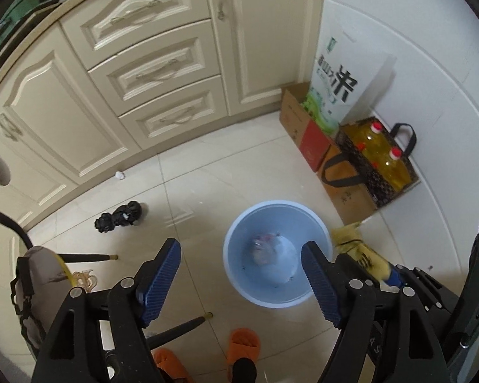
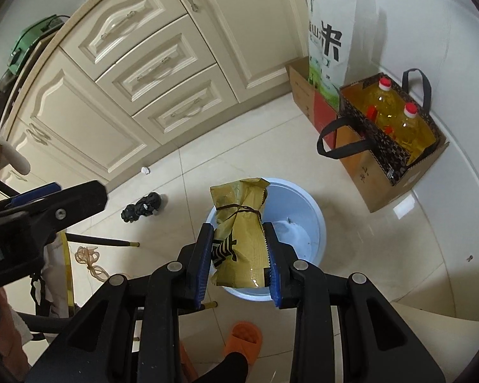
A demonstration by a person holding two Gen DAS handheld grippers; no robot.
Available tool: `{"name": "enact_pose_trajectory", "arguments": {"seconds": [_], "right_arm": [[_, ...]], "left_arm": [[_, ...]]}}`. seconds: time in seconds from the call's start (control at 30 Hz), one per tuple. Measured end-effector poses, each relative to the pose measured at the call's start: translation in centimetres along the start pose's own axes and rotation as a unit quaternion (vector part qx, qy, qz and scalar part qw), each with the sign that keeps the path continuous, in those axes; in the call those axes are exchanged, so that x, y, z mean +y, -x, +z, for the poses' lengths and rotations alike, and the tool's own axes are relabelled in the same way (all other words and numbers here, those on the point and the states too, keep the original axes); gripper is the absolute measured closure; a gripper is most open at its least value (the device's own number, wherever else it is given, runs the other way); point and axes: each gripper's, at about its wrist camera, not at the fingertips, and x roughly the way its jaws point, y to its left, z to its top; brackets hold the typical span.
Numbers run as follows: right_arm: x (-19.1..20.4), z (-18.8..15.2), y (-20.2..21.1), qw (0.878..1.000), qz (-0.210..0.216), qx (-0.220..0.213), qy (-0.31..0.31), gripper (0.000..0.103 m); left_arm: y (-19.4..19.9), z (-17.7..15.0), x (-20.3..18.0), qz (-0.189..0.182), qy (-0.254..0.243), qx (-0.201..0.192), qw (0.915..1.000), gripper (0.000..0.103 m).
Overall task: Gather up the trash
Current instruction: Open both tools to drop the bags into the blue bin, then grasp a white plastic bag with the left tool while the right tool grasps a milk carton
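A light blue bin (image 1: 276, 252) stands on the tiled floor with some crumpled trash at its bottom; it also shows in the right wrist view (image 2: 298, 220). My right gripper (image 2: 239, 252) is shut on a yellow snack bag (image 2: 239, 236) and holds it above the bin's near rim; the bag also shows in the left wrist view (image 1: 357, 245). My left gripper (image 1: 239, 281) is open and empty, above the floor just left of the bin. A black crumpled bag (image 1: 119, 217) and a small white paper ball (image 1: 120, 175) lie on the floor near the cabinets.
Cream cabinets (image 1: 150, 73) line the back. Cardboard boxes, a rice bag (image 1: 335, 86) and a carrier with oil bottles (image 1: 383, 156) stand by the right wall. Chair legs (image 1: 89, 258), a tan string tangle (image 2: 89, 257) and orange slippers (image 1: 242, 344) are at lower left.
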Motion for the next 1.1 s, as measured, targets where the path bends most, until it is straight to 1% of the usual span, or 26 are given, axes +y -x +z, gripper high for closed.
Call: {"name": "enact_pose_trajectory", "arguments": {"seconds": [0.1, 0.17, 0.23, 0.3, 0.33, 0.4, 0.43, 0.53, 0.6, 0.63, 0.67, 0.7, 0.77, 0.8, 0.83, 0.87, 0.9, 0.97, 1.0, 1.07, 1.1], "right_arm": [[0.6, 0.6, 0.8, 1.000, -0.002, -0.014, 0.003, 0.070], [1.2, 0.9, 1.8, 1.000, -0.002, -0.022, 0.007, 0.070], [1.9, 1.1, 3.3, 0.999, -0.003, -0.031, 0.013, 0.068], [2.6, 1.2, 5.3, 0.999, 0.002, -0.042, 0.016, 0.064], [2.9, 1.3, 6.1, 0.999, 0.003, -0.047, 0.019, 0.062], [4.3, 1.2, 8.8, 0.998, 0.006, -0.061, 0.028, 0.055], [5.1, 1.0, 10.4, 0.997, 0.011, -0.072, 0.035, 0.054], [8.1, 0.5, 14.7, 0.993, 0.027, -0.100, 0.059, 0.049], [10.6, -0.1, 17.6, 0.989, 0.039, -0.121, 0.081, 0.042], [11.6, -0.3, 18.6, 0.987, 0.044, -0.128, 0.090, 0.040], [13.4, -0.7, 20.2, 0.983, 0.052, -0.140, 0.105, 0.036], [14.8, -1.1, 21.4, 0.980, 0.059, -0.148, 0.116, 0.034], [18.0, -2.0, 23.5, 0.974, 0.078, -0.158, 0.139, 0.033], [19.2, -2.3, 24.2, 0.972, 0.085, -0.161, 0.149, 0.029], [20.7, -2.7, 24.9, 0.969, 0.092, -0.163, 0.159, 0.026], [22.4, -3.2, 25.6, 0.966, 0.096, -0.167, 0.173, 0.019], [23.7, -3.6, 26.0, 0.963, 0.099, -0.171, 0.184, 0.017], [26.7, -4.5, 26.6, 0.957, 0.108, -0.171, 0.207, 0.017], [27.8, -5.0, 26.7, 0.955, 0.114, -0.170, 0.216, 0.017], [30.3, -5.8, 26.4, 0.951, 0.122, -0.165, 0.234, 0.017], [31.6, -6.2, 26.1, 0.948, 0.123, -0.162, 0.243, 0.017]], "left_arm": [[1.9, -0.5, 0.3, 0.007, 0.010, -0.009, 0.9999, 0.029], [3.6, -0.9, 0.5, 0.005, 0.018, -0.016, 0.9997, 0.029], [5.7, -1.5, 1.0, 0.000, 0.028, -0.025, 0.9993, 0.029], [7.7, -2.1, 1.4, -0.003, 0.032, -0.038, 0.9988, 0.029], [9.0, -2.5, 1.5, -0.003, 0.032, -0.046, 0.9984, 0.029], [12.0, -3.7, 2.1, -0.008, 0.033, -0.067, 0.9971, 0.029], [14.0, -4.4, 2.5, -0.011, 0.035, -0.083, 0.9959, 0.028], [19.2, -6.6, 3.7, -0.014, 0.037, -0.124, 0.9915, 0.020], [23.0, -8.5, 5.0, -0.013, 0.039, -0.158, 0.9866, 0.018], [25.2, -9.7, 5.9, -0.010, 0.042, -0.175, 0.9835, 0.017], [26.9, -10.5, 6.6, -0.009, 0.047, -0.189, 0.9809, 0.015], [28.8, -11.6, 7.6, -0.008, 0.053, -0.203, 0.9777, 0.013], [31.6, -13.9, 9.6, -0.004, 0.060, -0.225, 0.9725, 0.008], [33.1, -15.1, 11.0, 0.005, 0.064, -0.238, 0.9691, 0.008], [33.9, -16.1, 11.9, 0.008, 0.067, -0.251, 0.9657, 0.007], [34.8, -17.2, 13.1, 0.014, 0.075, -0.260, 0.9627, 0.006], [35.3, -18.2, 14.3, 0.019, 0.083, -0.267, 0.9600, 0.005], [36.1, -20.4, 17.2, 0.028, 0.103, -0.277, 0.9551, 0.002], [36.3, -21.5, 19.2, 0.039, 0.116, -0.280, 0.9522, 0.002], [36.1, -23.3, 21.9, 0.062, 0.138, -0.281, 0.9477, 0.002], [36.0, -24.4, 23.7, 0.079, 0.153, -0.280, 0.9444, 0.002]]}}
